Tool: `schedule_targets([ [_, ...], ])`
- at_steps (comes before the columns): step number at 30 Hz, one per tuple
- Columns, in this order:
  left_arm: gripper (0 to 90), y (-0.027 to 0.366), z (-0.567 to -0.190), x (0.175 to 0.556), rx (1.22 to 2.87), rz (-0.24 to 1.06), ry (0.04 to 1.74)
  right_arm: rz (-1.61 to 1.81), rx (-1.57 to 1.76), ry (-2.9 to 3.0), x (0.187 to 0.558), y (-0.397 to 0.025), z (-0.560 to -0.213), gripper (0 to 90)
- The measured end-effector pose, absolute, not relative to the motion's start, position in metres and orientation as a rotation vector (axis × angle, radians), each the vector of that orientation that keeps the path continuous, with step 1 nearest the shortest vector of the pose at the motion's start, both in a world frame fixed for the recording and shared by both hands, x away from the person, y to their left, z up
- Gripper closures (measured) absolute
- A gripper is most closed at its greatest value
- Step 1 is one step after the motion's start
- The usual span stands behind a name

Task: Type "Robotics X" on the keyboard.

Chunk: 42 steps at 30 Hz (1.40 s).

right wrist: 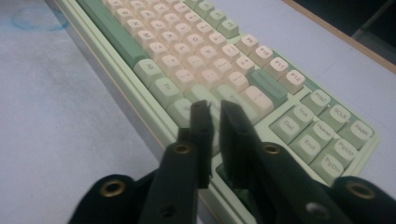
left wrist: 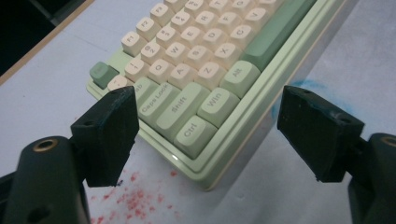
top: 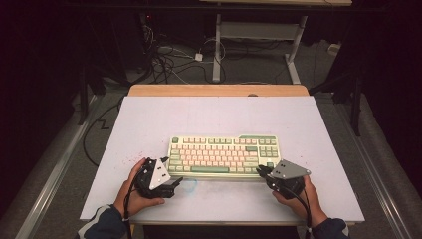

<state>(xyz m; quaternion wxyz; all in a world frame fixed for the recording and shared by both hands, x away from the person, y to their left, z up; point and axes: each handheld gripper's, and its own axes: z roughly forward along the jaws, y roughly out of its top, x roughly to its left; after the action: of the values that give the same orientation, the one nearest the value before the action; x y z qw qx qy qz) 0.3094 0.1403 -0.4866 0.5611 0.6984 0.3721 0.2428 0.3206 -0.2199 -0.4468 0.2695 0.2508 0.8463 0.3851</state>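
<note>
A pale green keyboard with cream and green keys lies flat on the white table, near its front. My left gripper sits at the keyboard's near left corner. In the left gripper view, this left gripper is open wide, and the keyboard corner with the Ctrl key lies between the jaws, apart from both. My right gripper is at the near right corner. In the right gripper view, the right gripper is shut on nothing, its tips just over the keyboard front edge.
The white table top has a wooden strip along its far edge. Red specks and a blue circle mark stain the surface near the keyboard. Beyond the table, cables and a desk frame stand on the floor.
</note>
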Motion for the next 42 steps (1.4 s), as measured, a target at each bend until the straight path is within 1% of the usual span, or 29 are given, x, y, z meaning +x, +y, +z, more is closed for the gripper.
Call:
schedule_targets([
  [3,19.5,0.143,-0.488,0.307,1.643,0.568,0.888,1.037,0.684,2.289,0.329,-0.218,-0.444,90.0],
  [9,19.5,0.146,-0.489,0.308,1.64,0.57,0.901,1.016,0.706,2.299,0.346,-0.212,-0.44,90.0],
  [15,20.1,0.145,-0.494,0.309,1.673,0.581,0.911,0.994,0.74,2.315,0.361,-0.207,-0.442,90.0],
  [31,21.4,0.142,-0.497,0.308,1.703,0.578,0.906,0.975,0.751,2.34,0.362,-0.205,-0.455,90.0],
  [34,26.6,0.144,-0.494,0.31,1.698,0.584,0.93,0.979,0.761,2.341,0.362,-0.205,-0.459,90.0],
  [36,34.2,0.146,-0.492,0.311,1.688,0.581,0.946,0.982,0.764,2.342,0.362,-0.205,-0.459,90.0],
  [38,45.2,0.15,-0.488,0.312,1.683,0.558,0.958,0.985,0.764,2.339,0.361,-0.206,-0.459,90.0],
  [39,53.0,0.152,-0.486,0.313,1.684,0.554,0.957,0.987,0.763,2.336,0.361,-0.206,-0.46,90.0],
  [40,58.1,0.153,-0.485,0.313,1.685,0.553,0.957,0.986,0.762,2.335,0.361,-0.206,-0.46,90.0],
  [42,65.3,0.157,-0.482,0.313,1.681,0.546,0.966,0.986,0.761,2.333,0.361,-0.206,-0.46,90.0],
])
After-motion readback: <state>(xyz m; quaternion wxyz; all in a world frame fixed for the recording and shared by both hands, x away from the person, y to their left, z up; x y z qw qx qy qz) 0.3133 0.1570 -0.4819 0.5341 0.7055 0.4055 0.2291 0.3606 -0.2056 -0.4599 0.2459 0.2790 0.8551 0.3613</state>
